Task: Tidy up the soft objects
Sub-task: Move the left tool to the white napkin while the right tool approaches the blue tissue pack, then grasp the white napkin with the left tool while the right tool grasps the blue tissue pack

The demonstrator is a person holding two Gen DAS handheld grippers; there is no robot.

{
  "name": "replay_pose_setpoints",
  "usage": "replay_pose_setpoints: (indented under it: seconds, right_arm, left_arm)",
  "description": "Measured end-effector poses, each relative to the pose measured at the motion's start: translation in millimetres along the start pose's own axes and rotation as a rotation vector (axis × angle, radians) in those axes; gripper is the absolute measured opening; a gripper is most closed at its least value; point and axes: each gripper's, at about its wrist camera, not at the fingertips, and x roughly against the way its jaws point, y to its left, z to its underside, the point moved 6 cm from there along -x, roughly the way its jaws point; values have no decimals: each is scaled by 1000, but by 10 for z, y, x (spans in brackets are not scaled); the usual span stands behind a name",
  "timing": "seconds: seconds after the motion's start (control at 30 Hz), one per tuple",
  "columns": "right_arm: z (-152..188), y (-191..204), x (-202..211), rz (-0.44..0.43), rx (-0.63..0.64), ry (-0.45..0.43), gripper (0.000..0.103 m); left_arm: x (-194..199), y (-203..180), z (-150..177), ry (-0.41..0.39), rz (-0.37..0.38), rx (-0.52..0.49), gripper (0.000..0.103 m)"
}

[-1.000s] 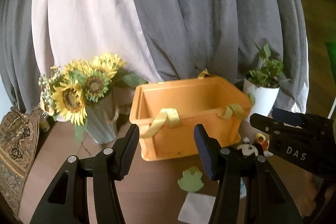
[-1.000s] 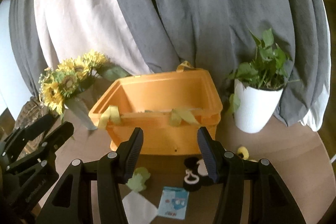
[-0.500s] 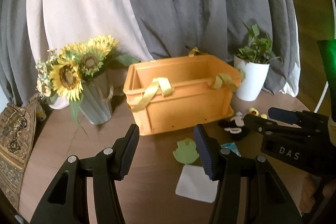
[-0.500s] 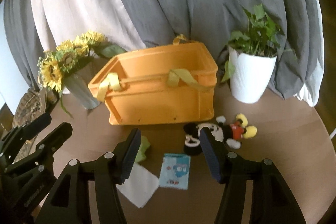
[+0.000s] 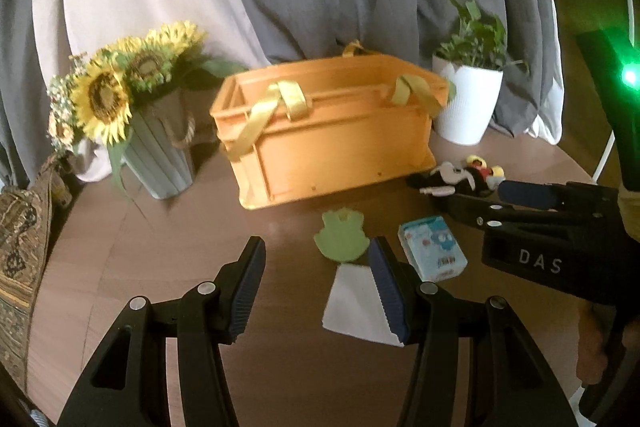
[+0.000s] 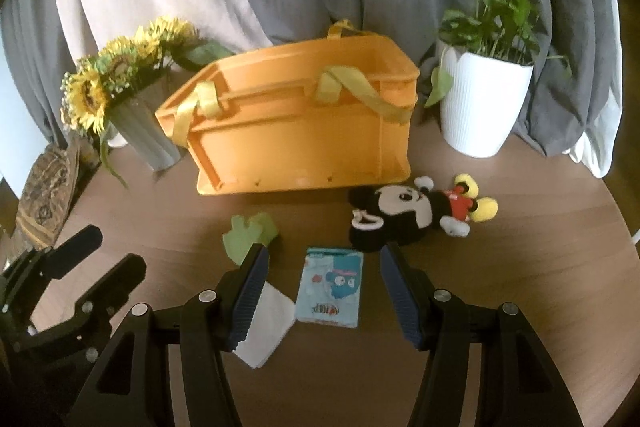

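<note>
Soft items lay on the brown table (image 6: 540, 287), all outside the orange crate (image 6: 296, 139): Mickey plush (image 6: 416, 213) near the crate's right front corner, green cloth piece (image 6: 248, 233) in front of its left half, tissue pack (image 6: 330, 287) nearer the camera between them, white folded cloth (image 6: 268, 323) left of the pack, partly hidden behind a finger. Crate sat far-center with yellow straps (image 6: 360, 93) draped over its rim; interior mostly out of sight, visible part showed nothing inside. White pot (image 6: 480, 103) right of the crate held a green plant. Grey vase (image 6: 140, 131) left of it held sunflowers (image 6: 86, 97). Right gripper (image 6: 324, 291) was wide open, holding nothing, with the tissue pack framed between its fingers. Left gripper (image 5: 316, 291) was also wide open and empty, above bare table beside the white cloth.
</note>
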Motion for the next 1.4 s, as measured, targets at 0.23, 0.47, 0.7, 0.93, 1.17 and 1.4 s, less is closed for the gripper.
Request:
replay_pose_setpoints:
  seconds: [0.23,0.47,0.7,0.93,1.17,1.4]
  right_arm:
    - [140,-15,-169,-1,1,52,60]
    - [244,-17,-326,2,4,90,66]
    - [325,-13,-486,2,3,122,66]
    - [376,-17,-624,6,9,144,66]
    - [416,16,-718,-3,26,160,66]
    - [432,10,-809,2,23,172,66]
  left_arm:
    - [-150,-82,197,45,28,-16,53]
    - [-310,-158,374,93,55,-32,53]
    - [-469,-225,515,134,79,-39,53]
    - [-610,-263,601,163,95,-42,53]
    - [-746,-256,660,199,109,-21,50]
    - [-834,-262,712,222,114,-7,46]
